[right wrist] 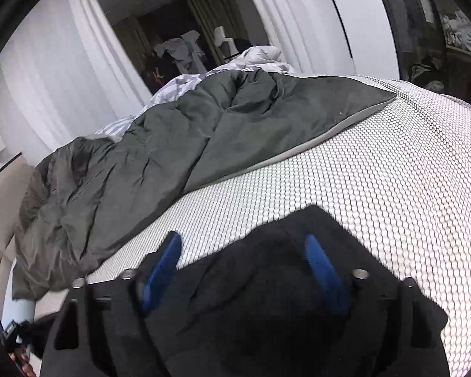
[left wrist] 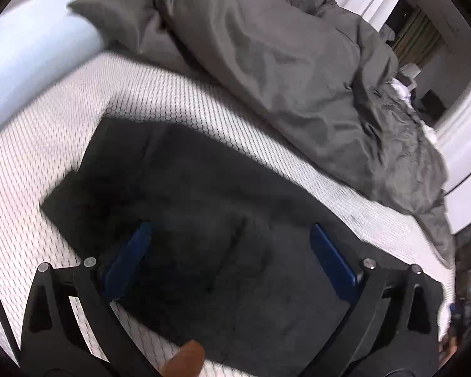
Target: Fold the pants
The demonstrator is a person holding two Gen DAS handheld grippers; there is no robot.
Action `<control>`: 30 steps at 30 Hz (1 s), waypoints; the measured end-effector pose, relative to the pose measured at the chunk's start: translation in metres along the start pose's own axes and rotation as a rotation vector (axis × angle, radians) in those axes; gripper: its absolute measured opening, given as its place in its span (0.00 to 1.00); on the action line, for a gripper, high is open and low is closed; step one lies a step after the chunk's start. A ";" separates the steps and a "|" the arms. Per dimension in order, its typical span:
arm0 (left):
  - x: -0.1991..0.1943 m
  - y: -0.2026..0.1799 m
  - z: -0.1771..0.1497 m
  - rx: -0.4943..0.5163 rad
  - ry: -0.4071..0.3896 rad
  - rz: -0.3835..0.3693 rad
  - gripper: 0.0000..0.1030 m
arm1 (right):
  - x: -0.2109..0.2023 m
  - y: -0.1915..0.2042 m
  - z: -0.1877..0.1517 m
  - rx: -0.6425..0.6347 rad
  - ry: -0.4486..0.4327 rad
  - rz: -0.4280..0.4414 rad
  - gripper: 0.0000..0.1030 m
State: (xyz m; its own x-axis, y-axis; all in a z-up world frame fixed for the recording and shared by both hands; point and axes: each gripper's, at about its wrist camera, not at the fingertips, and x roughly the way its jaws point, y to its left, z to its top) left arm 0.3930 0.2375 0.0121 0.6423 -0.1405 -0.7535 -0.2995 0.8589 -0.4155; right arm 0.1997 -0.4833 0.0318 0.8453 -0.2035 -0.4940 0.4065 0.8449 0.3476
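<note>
Black pants (left wrist: 185, 194) lie flat and folded on the white honeycomb-patterned mattress (left wrist: 47, 144). Above them hovers my left gripper (left wrist: 232, 232), its blue fingers (left wrist: 132, 254) spread wide and holding nothing. In the right wrist view the pants (right wrist: 257, 282) fill the bottom of the picture. My right gripper (right wrist: 245, 245) is open over them, with its blue pads (right wrist: 163, 267) apart on either side of a raised fold of the black cloth and not pressing it. A fingertip (left wrist: 185, 358) of the person shows at the bottom edge.
A crumpled grey duvet (left wrist: 298, 72) covers the far side of the bed, seen also as the duvet (right wrist: 172, 144) in the right wrist view. A grey pillow (left wrist: 119, 19) lies at the head. White curtains (right wrist: 47, 88) and a dark doorway (right wrist: 185, 40) stand behind. The mattress edge (left wrist: 436, 270) drops off at right.
</note>
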 end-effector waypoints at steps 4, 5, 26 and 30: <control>-0.024 0.001 -0.040 -0.016 -0.006 -0.057 0.97 | -0.016 0.002 -0.024 -0.014 0.063 0.060 0.85; -0.031 -0.003 -0.054 -0.012 -0.011 -0.096 0.97 | -0.020 0.003 -0.029 -0.006 0.072 0.076 0.85; 0.040 -0.059 -0.160 -0.109 0.237 -0.323 0.02 | -0.051 0.003 -0.094 0.040 0.144 0.239 0.85; 0.016 -0.053 -0.167 -0.108 0.181 -0.366 0.02 | -0.050 0.002 -0.097 0.026 0.145 0.216 0.85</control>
State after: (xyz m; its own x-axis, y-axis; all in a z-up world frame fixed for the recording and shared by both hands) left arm 0.3013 0.1078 -0.0629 0.5882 -0.5193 -0.6200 -0.1531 0.6813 -0.7158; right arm 0.1251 -0.4236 -0.0201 0.8557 0.0545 -0.5146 0.2328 0.8476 0.4768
